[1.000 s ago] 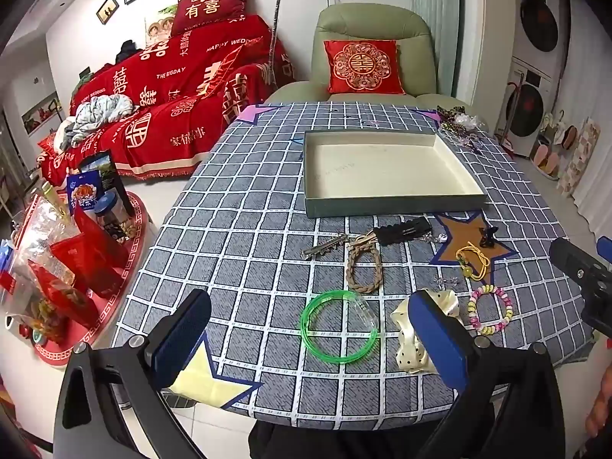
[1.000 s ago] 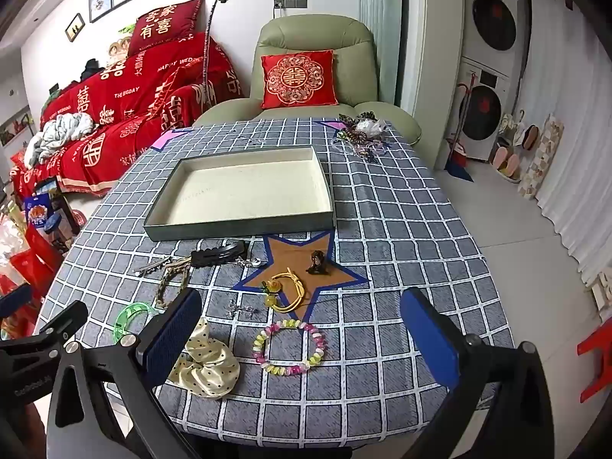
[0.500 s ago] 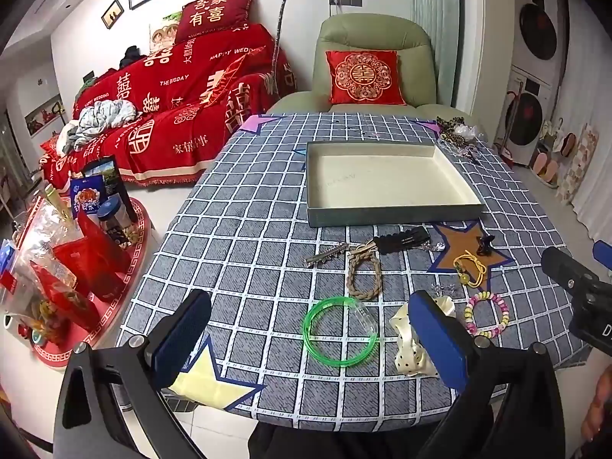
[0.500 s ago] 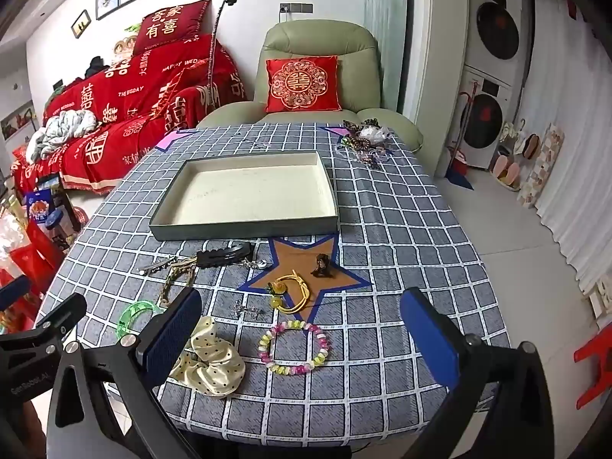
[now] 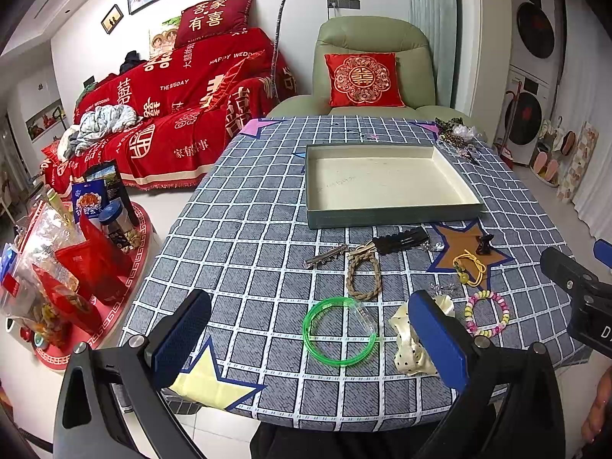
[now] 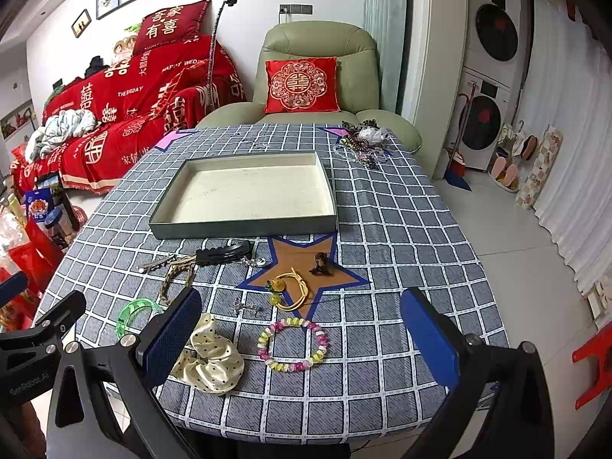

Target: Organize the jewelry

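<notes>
An empty shallow grey-green box sits mid-table. In front of it lie a green bangle, a braided cord loop, a black clip with keys, a yellow cord, a pastel bead bracelet, a small dark claw clip and a cream dotted scrunchie. My left gripper is open over the near edge, framing the bangle. My right gripper is open around the bracelet, held above it.
A heap of more jewelry lies at the far right corner of the checked tablecloth. A green armchair stands beyond the table, a red-covered sofa and a low tray of snacks to the left.
Both views have pulled back and risen slightly, so the table looks a little farther away. Nothing on the table has moved and both grippers stay open.
</notes>
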